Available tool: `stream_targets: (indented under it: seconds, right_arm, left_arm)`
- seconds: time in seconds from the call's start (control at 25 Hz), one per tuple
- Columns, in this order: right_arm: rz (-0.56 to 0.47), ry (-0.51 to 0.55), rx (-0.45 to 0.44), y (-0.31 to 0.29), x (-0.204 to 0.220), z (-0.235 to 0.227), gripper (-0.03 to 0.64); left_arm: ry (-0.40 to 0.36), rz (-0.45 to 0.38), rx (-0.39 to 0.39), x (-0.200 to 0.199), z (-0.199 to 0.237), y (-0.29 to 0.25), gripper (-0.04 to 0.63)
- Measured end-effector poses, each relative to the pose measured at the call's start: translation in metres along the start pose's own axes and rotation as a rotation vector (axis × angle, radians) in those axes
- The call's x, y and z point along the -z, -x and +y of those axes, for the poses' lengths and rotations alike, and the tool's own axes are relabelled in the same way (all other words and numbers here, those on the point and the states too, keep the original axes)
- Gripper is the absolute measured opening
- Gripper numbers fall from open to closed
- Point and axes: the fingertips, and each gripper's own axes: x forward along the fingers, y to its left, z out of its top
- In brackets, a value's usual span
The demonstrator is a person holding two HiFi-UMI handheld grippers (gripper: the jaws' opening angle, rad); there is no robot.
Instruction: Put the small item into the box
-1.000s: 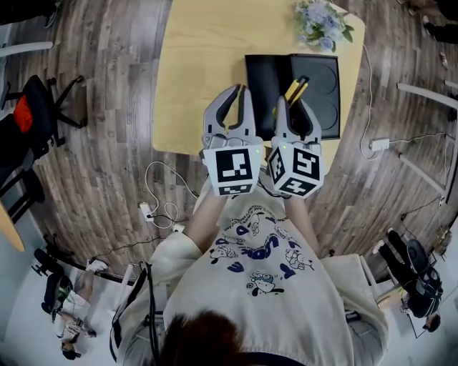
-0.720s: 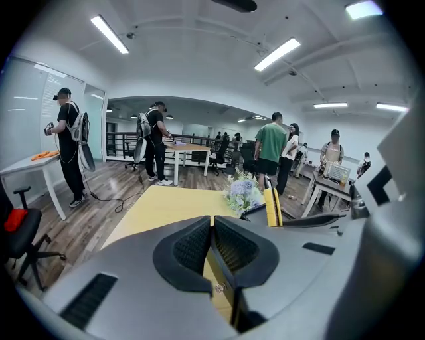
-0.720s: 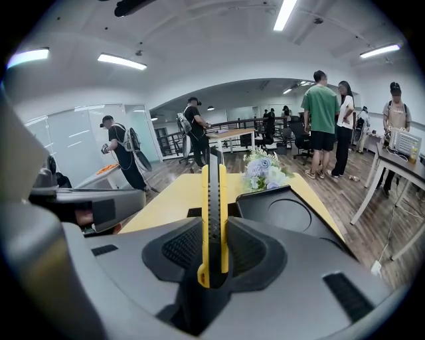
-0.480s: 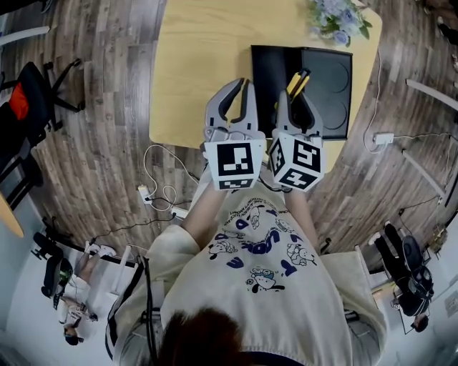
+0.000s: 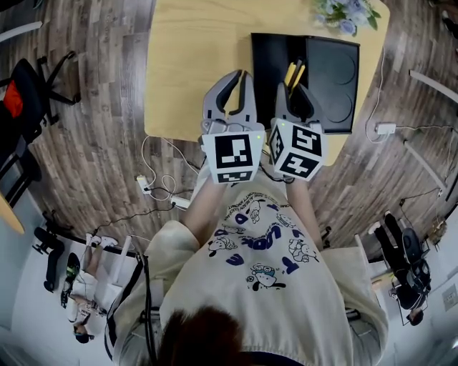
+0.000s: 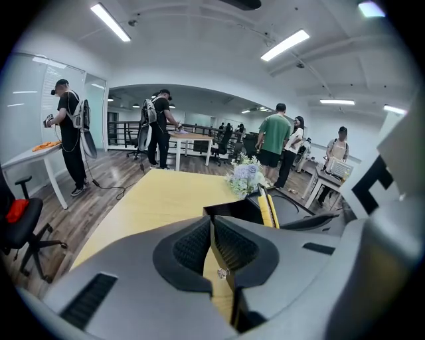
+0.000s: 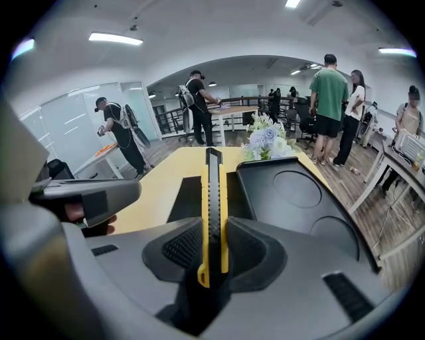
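A yellow and black utility knife is clamped between the jaws of my right gripper, its blade end pointing forward. In the head view the knife hangs over the near left part of the open black box, and the right gripper is at the box's near edge. My left gripper is close beside it on the left, over the yellow table. Its jaws are pressed together with nothing between them.
The box's lid or second half with round recesses lies open to the right. A bunch of pale flowers stands at the table's far right corner. Cables and a power strip lie on the wooden floor. Several people stand in the room behind.
The head camera has shifted a little, so table and box sit higher in view. The knife now points more straight ahead. Both grippers stay side by side, and neither grip has changed.
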Motion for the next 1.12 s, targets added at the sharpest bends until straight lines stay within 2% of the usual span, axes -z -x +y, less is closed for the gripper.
stream_targets:
  seconds: [0.52, 0.8, 1.12]
  right_arm:
    - [0.211, 0.029, 0.01, -0.019, 0.031, 0.002, 0.129]
    - [0.359, 0.026, 0.017, -0.029, 0.05, 0.002, 0.129]
    - [0.428, 0.014, 0.035, -0.035, 0.054, 0.0, 0.13]
  left_arm:
    - [0.027, 0.032, -0.009, 0.02, 0.007, -0.001, 0.029]
    - [0.036, 0.043, -0.011, 0.027, 0.01, 0.001, 0.029]
    - [0.042, 0.05, -0.025, 0.029, 0.015, 0.001, 0.029]
